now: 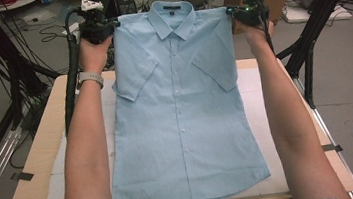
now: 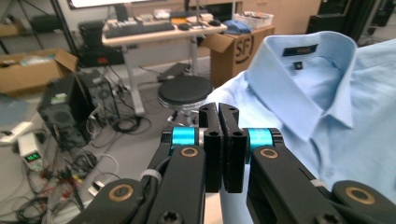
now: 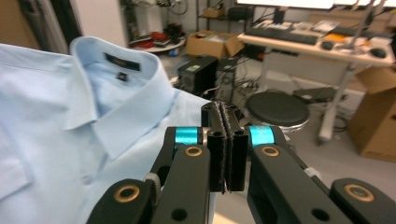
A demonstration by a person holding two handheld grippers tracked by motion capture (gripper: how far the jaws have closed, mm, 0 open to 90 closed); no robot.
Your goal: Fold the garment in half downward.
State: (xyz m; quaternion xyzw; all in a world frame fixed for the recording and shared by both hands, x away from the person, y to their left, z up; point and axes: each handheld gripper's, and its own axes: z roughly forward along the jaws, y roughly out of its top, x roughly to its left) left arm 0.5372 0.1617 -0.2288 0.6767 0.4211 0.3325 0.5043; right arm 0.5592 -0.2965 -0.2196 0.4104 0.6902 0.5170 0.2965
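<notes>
Light-blue short-sleeve cotton shirt (image 1: pixel 182 124) hangs lengthwise btwn shoulders, hem on table (image 1: pixel 34 191); left gripper (image 1: pixel 115 26) & right gripper (image 1: pixel 229 12) each clamped on a shoulder.

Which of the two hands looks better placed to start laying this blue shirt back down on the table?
Neither clearly. The left gripper and the right gripper are each shut on a shoulder of the light blue short-sleeved shirt, level with each other. Its hem lies on the table, so lowering probably needs both together.
</notes>
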